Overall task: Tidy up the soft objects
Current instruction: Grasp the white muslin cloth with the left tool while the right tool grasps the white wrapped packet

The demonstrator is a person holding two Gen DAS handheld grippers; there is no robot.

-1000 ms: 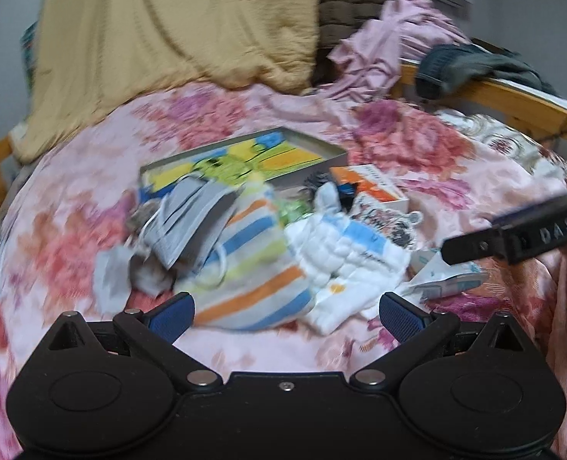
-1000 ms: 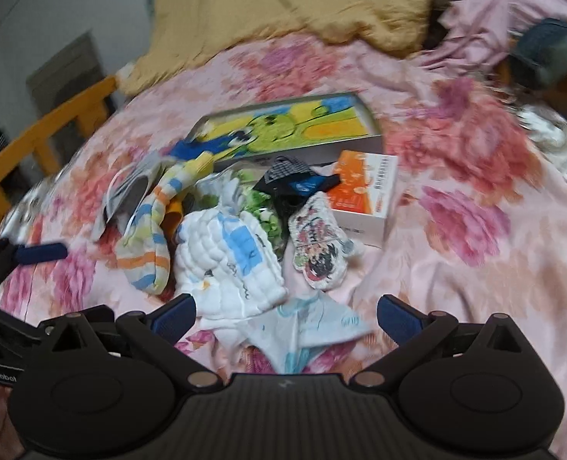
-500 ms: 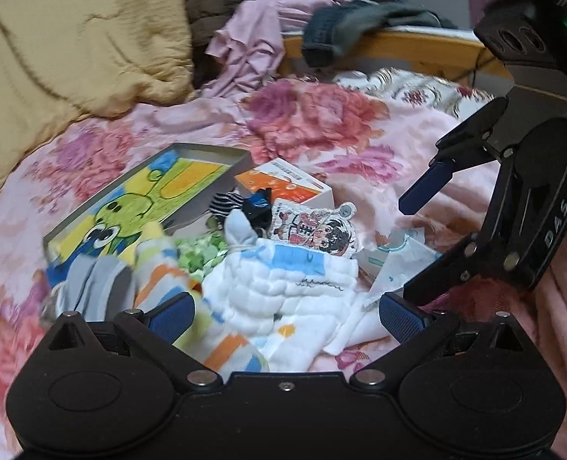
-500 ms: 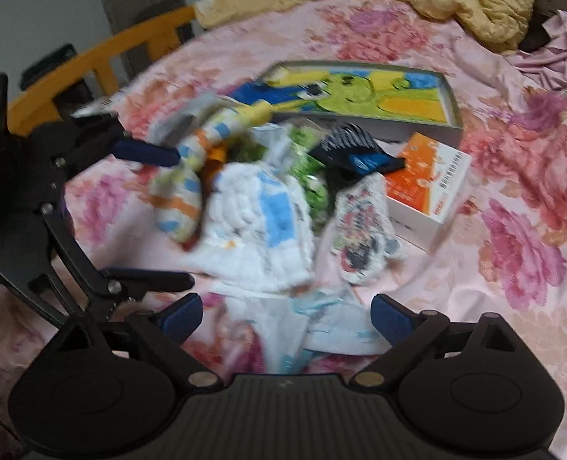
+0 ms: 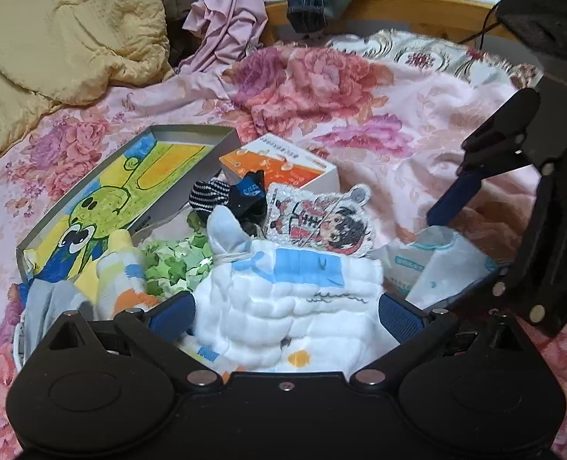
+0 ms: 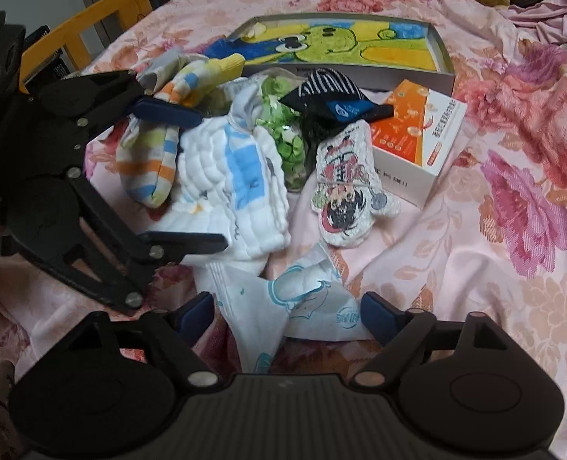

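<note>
White quilted cloth (image 5: 283, 306), banded in blue, lies on the bed (image 6: 494, 306) between the wide-open jaws of the left gripper (image 5: 285, 316); the pads flank it without pressing. The right gripper (image 6: 285, 312) straddles a thin printed white packet (image 6: 302, 303); its jaws have just been narrowing, yet stand apart from it. Nothing is held. The striped sock (image 6: 149, 161), bag of green pieces (image 6: 283, 130), dark sock (image 6: 333, 96) and cartoon mitten (image 6: 345, 188) remain heaped beside the orange box (image 6: 417, 134). The illustrated tray (image 6: 446, 61) holds no soft item. Judgement: sorting barely begun; every piece remains to be placed.
</note>
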